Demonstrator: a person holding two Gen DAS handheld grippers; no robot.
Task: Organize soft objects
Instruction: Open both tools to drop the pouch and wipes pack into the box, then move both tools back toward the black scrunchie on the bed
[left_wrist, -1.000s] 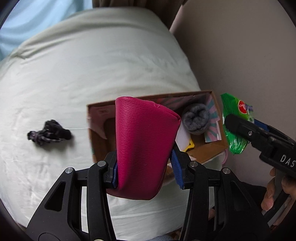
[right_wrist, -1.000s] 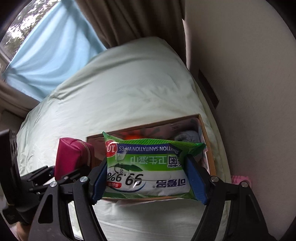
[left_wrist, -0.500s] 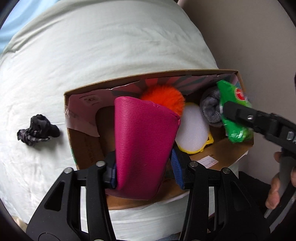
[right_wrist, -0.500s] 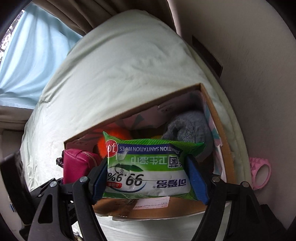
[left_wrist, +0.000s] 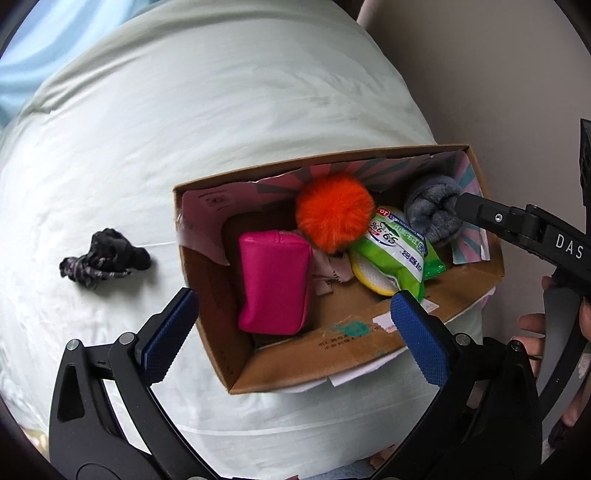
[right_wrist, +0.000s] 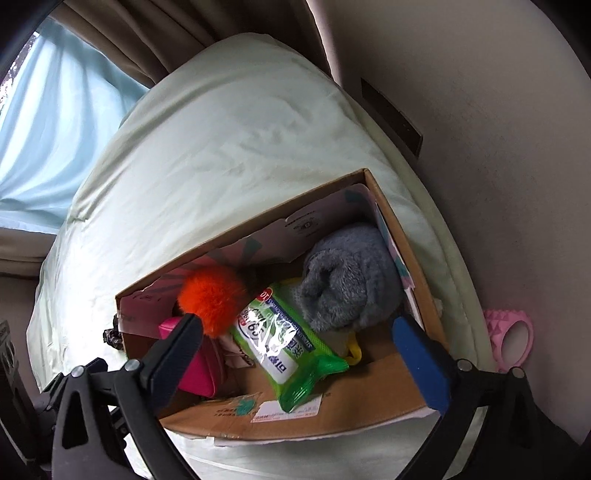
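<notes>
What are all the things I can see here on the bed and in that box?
cardboard box: one, brown, on the bed
pouch: one, magenta, box's left end
pompom: one, orange, against the box's far wall
wipes pack: one, green, mid-box
rolled cloth: one, grey, box's right end
dark fabric bundle: one, black, on the bed left of the box
bed cover: one, pale
roller: one, pink, beside the bed
left gripper: black, blue pads, open
right gripper: same, open

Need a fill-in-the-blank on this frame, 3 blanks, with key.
1. The pink pouch lies inside the ____ box.
2. The wipes pack rests between the ____ pom-pom and the grey sock roll.
3. The dark crumpled cloth lies on the bed, ____ the box.

Missing: cardboard; orange; outside
</notes>
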